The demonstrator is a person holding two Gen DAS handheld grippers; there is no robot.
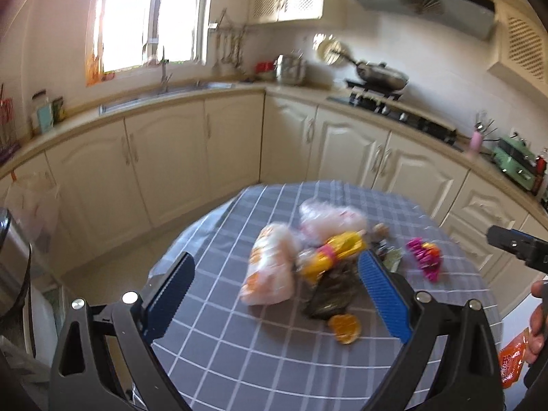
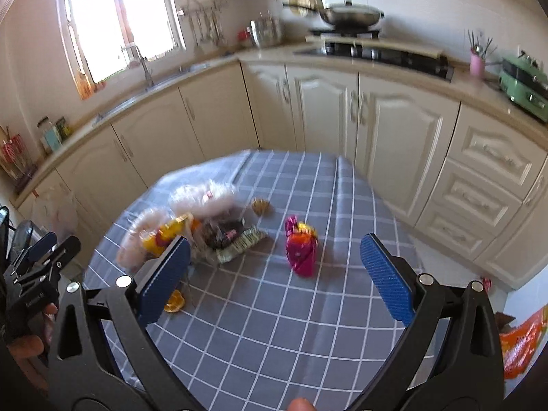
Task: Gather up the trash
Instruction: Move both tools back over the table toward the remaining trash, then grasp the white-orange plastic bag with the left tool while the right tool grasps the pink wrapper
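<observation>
A pile of trash lies on the grey checked tablecloth (image 1: 260, 359): a white-orange plastic bag (image 1: 270, 267), a yellow wrapper (image 1: 334, 251), a dark crumpled wrapper (image 1: 330, 294), an orange peel (image 1: 345, 328) and a pink wrapper (image 1: 424, 255). My left gripper (image 1: 277, 294) hovers open above the near side of the pile, nothing between its blue pads. In the right wrist view the pink wrapper (image 2: 301, 246) lies ahead between the fingers of my right gripper (image 2: 274, 274), which is open and empty. The pile (image 2: 205, 226) sits to its left.
Cream kitchen cabinets (image 1: 164, 164) wrap around the table, with a sink (image 1: 171, 96) under the window and a stove with a pan (image 1: 382, 77). An orange bag (image 2: 520, 346) hangs at the table's right. A steel bin (image 1: 12, 260) stands at the left.
</observation>
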